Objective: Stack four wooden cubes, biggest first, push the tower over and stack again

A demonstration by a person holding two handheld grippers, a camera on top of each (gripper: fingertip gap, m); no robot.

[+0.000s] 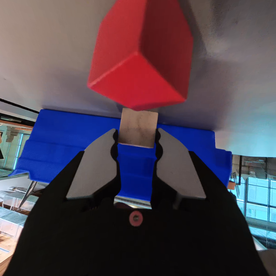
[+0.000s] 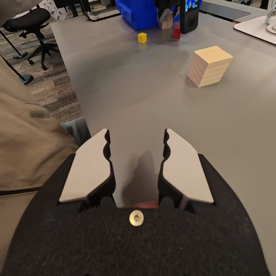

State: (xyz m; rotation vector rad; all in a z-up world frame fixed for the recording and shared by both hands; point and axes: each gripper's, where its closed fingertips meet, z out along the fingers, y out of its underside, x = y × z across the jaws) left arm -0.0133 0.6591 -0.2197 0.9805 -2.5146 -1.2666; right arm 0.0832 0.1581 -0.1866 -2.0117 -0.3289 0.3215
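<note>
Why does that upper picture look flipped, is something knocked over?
Nothing is spilled or broken. The left claw grips a small plain block, turned so the table shows overhead. The big wooden block sits flat.

A grey table (image 2: 134, 92) was set over patterned carpet (image 2: 49, 88), with a black office chair (image 2: 29, 25) beside it. Large windows (image 1: 256, 198) were seen in the left wrist view.
</note>
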